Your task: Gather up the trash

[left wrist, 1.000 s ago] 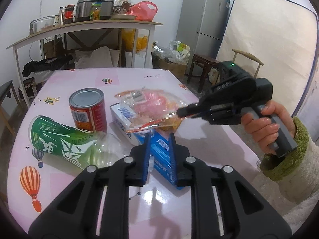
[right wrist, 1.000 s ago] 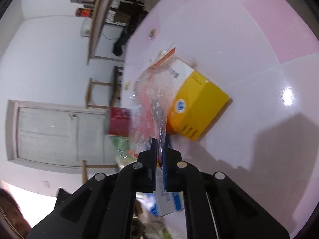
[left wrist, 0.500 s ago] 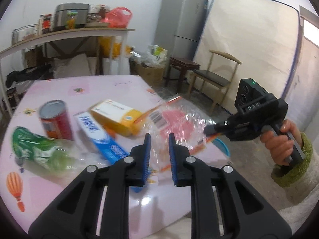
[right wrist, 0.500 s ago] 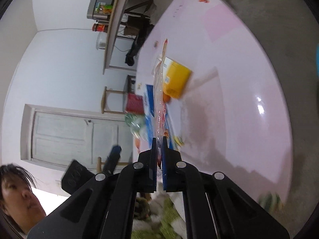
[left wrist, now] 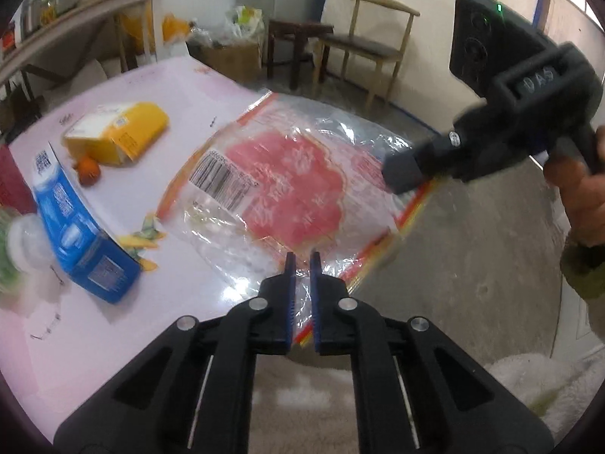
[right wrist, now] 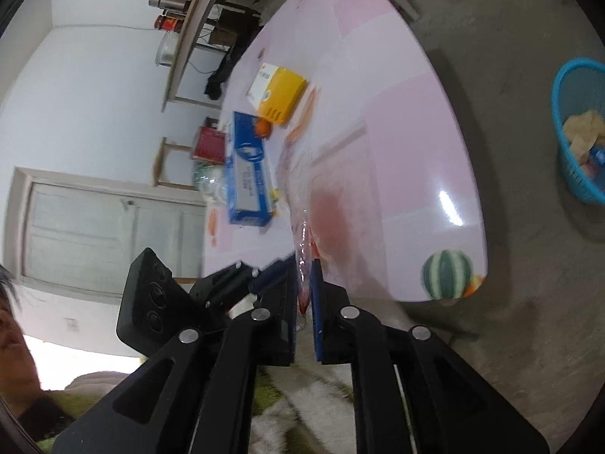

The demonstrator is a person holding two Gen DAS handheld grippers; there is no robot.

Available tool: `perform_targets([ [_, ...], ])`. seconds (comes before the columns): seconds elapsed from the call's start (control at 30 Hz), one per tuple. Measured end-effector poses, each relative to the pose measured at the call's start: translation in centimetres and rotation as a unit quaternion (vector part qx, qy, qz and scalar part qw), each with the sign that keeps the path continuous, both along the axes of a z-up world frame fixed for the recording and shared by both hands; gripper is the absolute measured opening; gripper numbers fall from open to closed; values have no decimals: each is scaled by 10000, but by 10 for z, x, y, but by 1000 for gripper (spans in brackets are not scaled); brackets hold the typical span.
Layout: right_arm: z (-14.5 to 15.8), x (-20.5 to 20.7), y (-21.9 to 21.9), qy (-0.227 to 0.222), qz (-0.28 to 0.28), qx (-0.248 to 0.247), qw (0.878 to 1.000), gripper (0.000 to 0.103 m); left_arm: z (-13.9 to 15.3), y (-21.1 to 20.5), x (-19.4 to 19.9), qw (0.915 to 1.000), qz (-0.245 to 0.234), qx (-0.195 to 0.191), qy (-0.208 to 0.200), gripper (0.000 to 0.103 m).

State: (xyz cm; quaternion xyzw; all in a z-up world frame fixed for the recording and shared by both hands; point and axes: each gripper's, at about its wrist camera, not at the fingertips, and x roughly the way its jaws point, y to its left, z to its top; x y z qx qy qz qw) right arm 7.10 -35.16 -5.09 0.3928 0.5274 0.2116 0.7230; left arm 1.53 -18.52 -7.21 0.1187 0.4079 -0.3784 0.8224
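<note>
Left wrist view, left of the left gripper (left wrist: 301, 261): a blue box (left wrist: 75, 223) lying flat on the pink table (left wrist: 159, 87), a yellow box (left wrist: 121, 132) beyond it, a small orange fruit (left wrist: 87, 166) between the two. Straight ahead, a clear plastic bag (left wrist: 287, 185) with a red print and a barcode hangs over the table edge. Its near edge sits between the left gripper's fingers; those jaws have just been closing to a narrow gap, and appear pinched on the film.

To the right, the right gripper (left wrist: 401, 174) in a hand (left wrist: 578, 196) meets the bag's far edge; its fingertips are hidden there.

Right wrist view only: the right gripper (right wrist: 304, 283) has the bag (right wrist: 302, 204) edge-on between its pads, jaws slightly apart, having just been opening. Right of it, on the floor, a blue basket (right wrist: 559, 121) holds crumpled tan paper and small wrappers. A striped green ball (right wrist: 448, 274) sits by the table's near corner.
</note>
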Motion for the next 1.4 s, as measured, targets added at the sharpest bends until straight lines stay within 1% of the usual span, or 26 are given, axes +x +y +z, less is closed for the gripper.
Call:
perform_targets([
  [0.1, -6, 5, -5, -130, -60, -32, 9999, 30, -2, 2, 2, 9999, -16, -96, 135, 5],
  [0.13, -10, 9, -7, -153, -76, -15, 9999, 31, -2, 2, 3, 9998, -16, -120, 152, 4],
  [0.43, -34, 36, -13, -180, -145, 259, 9994, 32, -1, 8, 1, 9996, -55, -181, 204, 3],
  [0.57, -40, 53, -19, -273, -145, 442, 9985, 38, 0, 11, 1, 9994, -57, -236, 257, 2],
  [0.67, -39, 68, -18, -402, 6, 568, 9976, 51, 0, 12, 2, 9993, -61, -260, 279, 1],
  [0.77, -36, 79, -10, -385, 197, 503, 9978, 53, 0, 14, 3, 9991, -63, -284, 294, 0],
  [0.8, -35, 82, -4, -375, 339, 437, 9978, 53, 0, 14, 3, 9991, -64, -291, 297, 0],
  [0.87, -31, 83, 9, -387, 620, 278, 9969, 53, 0, 16, 3, 9990, -61, -315, 309, 0],
  [0.97, -26, 80, 25, -421, 885, 83, 9951, 53, 0, 18, 6, 9988, -68, -348, 333, 0],
  [1.03, -25, 78, 29, -396, 937, 72, 9948, 50, 0, 19, 6, 9988, -84, -355, 327, 0],
  [1.1, -29, 76, 32, -280, 914, 68, 9954, 36, 0, 19, 6, 9989, -102, -347, 302, 0],
  [1.13, -32, 76, 32, -214, 865, 100, 9960, 33, 0, 18, 6, 9989, -111, -339, 292, 0],
  [1.2, -37, 74, 30, -113, 722, 184, 9972, 22, 0, 18, 5, 9990, -113, -322, 279, 0],
  [1.23, -38, 74, 30, -92, 674, 230, 9974, 19, 1, 17, 4, 9991, -113, -315, 268, 0],
  [1.27, -40, 72, 30, -65, 601, 300, 9977, 13, 1, 17, 4, 9991, -110, -312, 260, 0],
  [1.33, -41, 69, 28, -61, 509, 321, 9982, 7, 1, 17, 5, 9991, -92, -315, 261, 0],
  [1.4, -38, 65, 29, -95, 420, 228, 9988, 5, 2, 16, 5, 9993, -55, -285, 235, 0],
])
